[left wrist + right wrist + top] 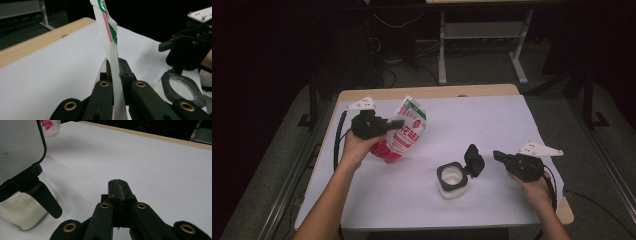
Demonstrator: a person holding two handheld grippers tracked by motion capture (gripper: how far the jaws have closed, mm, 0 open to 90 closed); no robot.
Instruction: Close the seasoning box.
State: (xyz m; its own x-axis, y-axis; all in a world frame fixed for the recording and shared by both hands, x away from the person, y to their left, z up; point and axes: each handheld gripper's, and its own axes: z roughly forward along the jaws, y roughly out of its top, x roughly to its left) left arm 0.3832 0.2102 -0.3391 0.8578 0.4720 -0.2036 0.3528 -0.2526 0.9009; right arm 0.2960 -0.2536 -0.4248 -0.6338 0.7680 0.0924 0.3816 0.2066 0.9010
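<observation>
Red-and-white refill pouch [403, 131] up off the table on the left side, tilted, red bottom end pointing down toward the near-left, green-trimmed top end up and far. Pinched flat between the jaws of the left gripper [396, 123], clamped tight on the film; left gripper view looks straight along the pouch edge [111, 47] squeezed between the black pads.

Over to the right and nearer: clear jar [452, 182] sitting on the white sheet [482, 120], black flip lid [473, 160] already swung open and standing up on its hinge. Some white powder in the bottom, going by the right gripper view [18, 211]. Pouch well apart from the jar, not over the mouth yet.

Right gripper [498, 155] just to the right of the lid, jaws together on nothing, close to the lid but not touching as far as can be told.

So, guessing at progress: lid open, pouch picked up. Left to do: bring the pouch across, tip it over the opening, pour, then close up. Can't tell if the pouch top is cut open.
</observation>
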